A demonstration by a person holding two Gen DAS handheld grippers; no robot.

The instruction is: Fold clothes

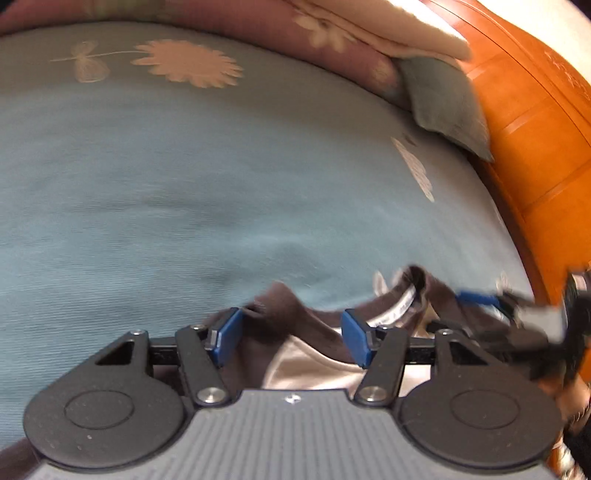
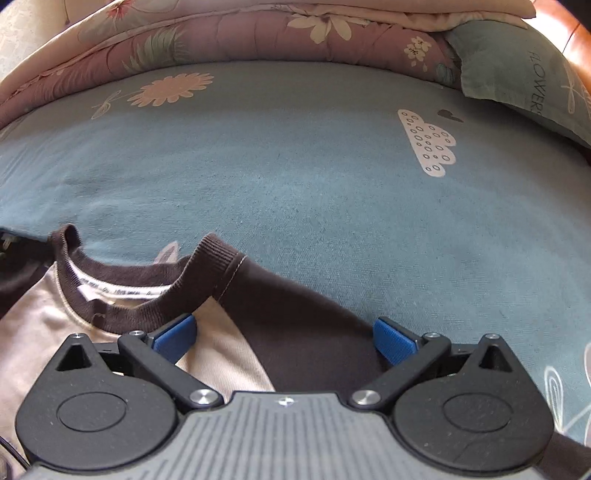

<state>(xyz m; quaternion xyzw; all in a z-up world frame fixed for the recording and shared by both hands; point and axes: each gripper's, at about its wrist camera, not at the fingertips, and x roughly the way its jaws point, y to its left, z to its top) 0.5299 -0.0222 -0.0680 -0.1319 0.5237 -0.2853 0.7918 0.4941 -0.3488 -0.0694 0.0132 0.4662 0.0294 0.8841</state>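
Both claws, L (image 1: 291, 338) & R (image 2: 284, 338), gape over brown-and-cream sweatshirt (image 2: 229, 354) on bed (image 2: 295, 184), gripping nothing; thick shoulder fabric could bunch w/ shallow pinch.

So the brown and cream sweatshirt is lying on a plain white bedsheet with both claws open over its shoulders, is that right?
Not quite: the bedsheet is blue-green with flower prints, not plain white, as the right wrist view shows. The sweatshirt does lie there, with the left claw and right claw open over it.

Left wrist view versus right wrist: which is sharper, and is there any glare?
Left wrist view: motion-smeared, the brown-and-cream sweatshirt and the right gripper streaked; the cream folded blanket blows out white. Right wrist view: crisp, collar ribbing readable on the sweatshirt; slight glare on the orange wooden headboard.
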